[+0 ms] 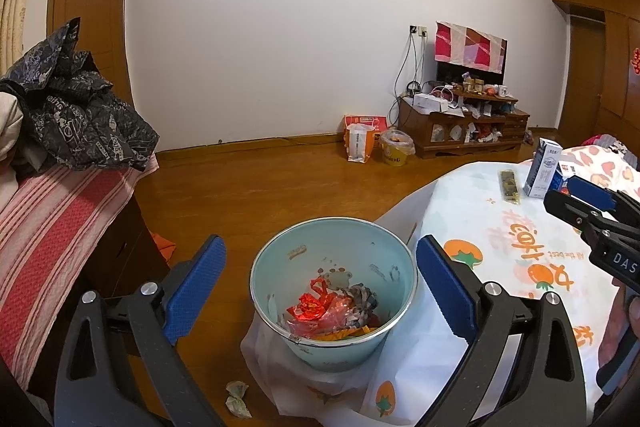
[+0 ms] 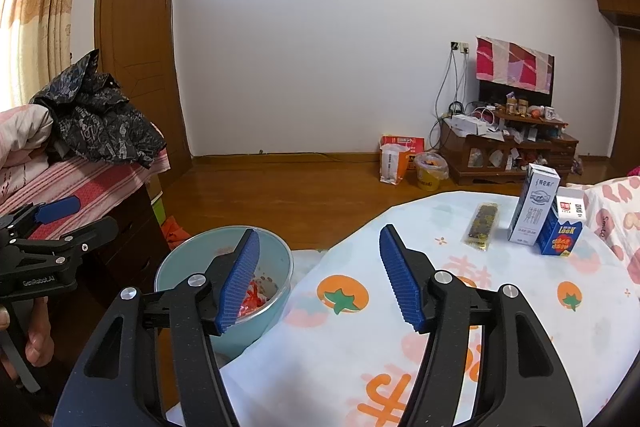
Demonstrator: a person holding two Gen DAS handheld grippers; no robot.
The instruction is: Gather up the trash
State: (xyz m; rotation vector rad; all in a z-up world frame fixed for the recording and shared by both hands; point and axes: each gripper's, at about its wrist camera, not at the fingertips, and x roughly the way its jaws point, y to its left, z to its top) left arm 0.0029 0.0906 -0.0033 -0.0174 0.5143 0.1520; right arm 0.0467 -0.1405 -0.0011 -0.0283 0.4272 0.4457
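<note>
A light blue bin point(image 1: 280, 259) stands on the floor beside the round table point(image 1: 460, 211), with red and silver wrappers point(image 1: 320, 307) inside. My left gripper point(image 1: 320, 239) hovers open above the bin, holding nothing. My right gripper point(image 2: 318, 231) is open and empty over the table's near edge point(image 2: 360, 347), its left finger over the bin point(image 2: 276, 255). Far on the table lie a dark snack wrapper point(image 2: 482, 227), an upright white milk carton point(image 2: 534, 205) and a blue carton point(image 2: 562, 233). A crumpled paper scrap point(image 1: 236, 397) lies on the floor near the bin.
A bed with a striped cover point(image 1: 60, 227) and a dark jacket point(image 1: 80, 115) stands left of the bin. A white bag point(image 1: 280, 367) lies under the bin. A TV stand point(image 1: 460, 123), paper bags and a yellow bucket point(image 1: 396, 147) line the far wall.
</note>
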